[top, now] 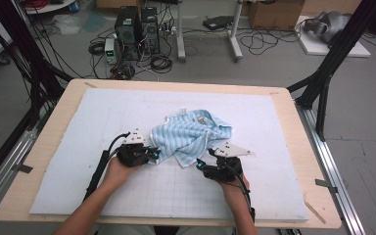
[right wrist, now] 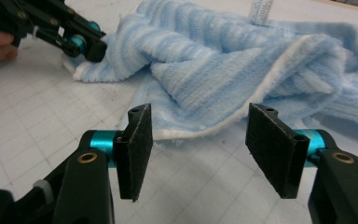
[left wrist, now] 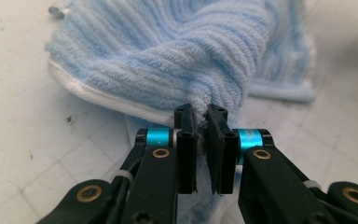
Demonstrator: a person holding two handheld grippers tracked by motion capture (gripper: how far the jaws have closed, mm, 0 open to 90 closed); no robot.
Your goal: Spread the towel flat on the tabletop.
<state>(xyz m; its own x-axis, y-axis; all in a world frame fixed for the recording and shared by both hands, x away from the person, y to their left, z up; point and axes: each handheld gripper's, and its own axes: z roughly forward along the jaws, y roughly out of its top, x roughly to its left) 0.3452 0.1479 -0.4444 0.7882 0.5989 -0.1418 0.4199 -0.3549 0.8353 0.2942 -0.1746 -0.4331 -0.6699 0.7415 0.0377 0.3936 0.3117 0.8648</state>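
Note:
A crumpled light-blue striped towel [top: 193, 134] with a white hem lies on the pale grid mat [top: 127, 112] in the middle of the table. My left gripper [top: 152, 154] sits at the towel's left edge, its jaws shut on a pinched fold of the towel [left wrist: 177, 60], with cloth squeezed between the pads [left wrist: 186, 154]. My right gripper [top: 201, 165] hovers just short of the towel's near corner [right wrist: 205, 93]; its jaws stand open with bare mat between the pads [right wrist: 135, 149]. The left gripper [right wrist: 81, 42] shows far off in the right gripper view, at the towel's edge.
The mat covers most of a wooden table [top: 293, 117]. Behind the table are computer towers [top: 137, 29], tangled cables and black frame struts [top: 333, 58]. A white label [right wrist: 260, 10] sticks up from the towel's far side.

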